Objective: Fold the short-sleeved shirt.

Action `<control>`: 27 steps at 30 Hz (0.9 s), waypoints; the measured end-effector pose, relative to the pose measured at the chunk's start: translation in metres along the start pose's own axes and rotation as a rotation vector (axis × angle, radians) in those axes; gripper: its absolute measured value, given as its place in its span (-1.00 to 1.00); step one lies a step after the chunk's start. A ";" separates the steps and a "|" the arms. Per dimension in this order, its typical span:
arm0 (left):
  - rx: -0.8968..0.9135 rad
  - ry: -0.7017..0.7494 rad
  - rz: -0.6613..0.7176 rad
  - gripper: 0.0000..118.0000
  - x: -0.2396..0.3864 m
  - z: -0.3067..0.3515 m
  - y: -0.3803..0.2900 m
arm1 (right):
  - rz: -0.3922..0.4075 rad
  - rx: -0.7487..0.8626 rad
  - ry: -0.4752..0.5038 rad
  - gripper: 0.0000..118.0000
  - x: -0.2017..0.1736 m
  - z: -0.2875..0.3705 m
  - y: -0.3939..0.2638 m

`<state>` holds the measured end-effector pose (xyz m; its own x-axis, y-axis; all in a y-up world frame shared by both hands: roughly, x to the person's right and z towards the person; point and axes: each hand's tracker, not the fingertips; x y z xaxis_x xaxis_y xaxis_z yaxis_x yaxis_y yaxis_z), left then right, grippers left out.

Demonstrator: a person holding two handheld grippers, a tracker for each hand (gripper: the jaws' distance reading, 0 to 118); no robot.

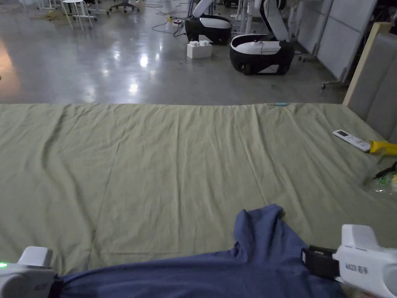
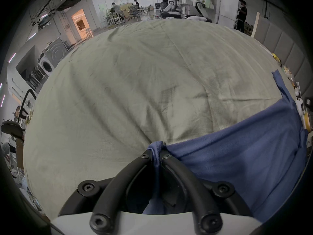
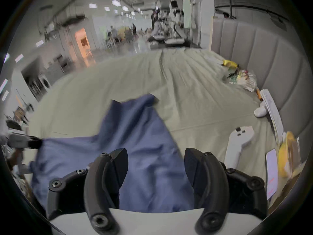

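A blue short-sleeved shirt (image 1: 248, 264) lies bunched at the near edge of a bed covered with a pale green sheet (image 1: 174, 155). One sleeve (image 1: 258, 221) sticks up away from me. My left gripper (image 2: 156, 155) is shut on a corner of the shirt (image 2: 237, 154), the cloth pinched between its black jaws. In the head view the left gripper (image 1: 58, 285) sits at the bottom left, at the shirt's left end. My right gripper (image 3: 155, 164) hovers over the shirt (image 3: 144, 137) with its jaws wide apart and nothing between them. In the head view the right gripper (image 1: 310, 260) is at the shirt's right end.
A white remote (image 1: 351, 140), a yellow object (image 1: 383, 147) and a plastic bag (image 1: 384, 180) lie at the bed's right edge beside a padded headboard (image 1: 376, 85). A white handheld device (image 3: 238, 142) lies near the right gripper. Robot bases (image 1: 259, 52) stand on the floor beyond the bed.
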<state>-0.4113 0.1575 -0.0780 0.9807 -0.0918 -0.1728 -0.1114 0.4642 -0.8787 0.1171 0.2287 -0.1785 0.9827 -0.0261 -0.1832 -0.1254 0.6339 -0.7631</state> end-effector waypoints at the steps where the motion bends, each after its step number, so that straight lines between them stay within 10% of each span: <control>1: -0.004 -0.005 -0.003 -0.87 0.000 0.001 0.000 | 0.048 -0.055 -0.055 0.23 -0.002 -0.022 0.010; 6: -0.023 -0.049 0.007 -0.87 -0.011 -0.002 0.003 | 0.173 -0.197 -0.148 0.19 -0.012 -0.095 0.024; 11: 0.024 -0.076 0.032 -0.88 -0.015 0.001 -0.001 | 0.121 -0.148 -0.065 -1.00 -0.017 -0.075 0.010; 15: 0.048 -0.045 -0.058 -0.89 -0.010 0.011 -0.005 | 0.075 -0.154 -0.043 -1.00 -0.013 -0.062 0.003; 19: 0.232 -0.259 0.162 -0.90 -0.041 0.091 -0.020 | 0.026 0.005 -0.007 -1.00 -0.008 0.019 -0.016; 27: 0.280 -0.330 0.223 -0.90 -0.060 0.188 -0.185 | 0.002 0.087 0.003 -1.00 0.005 0.166 -0.152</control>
<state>-0.4188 0.2433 0.1783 0.9416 0.2999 -0.1532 -0.3214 0.6642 -0.6749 0.1639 0.2608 0.0395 0.9821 -0.0271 -0.1863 -0.1146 0.6988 -0.7061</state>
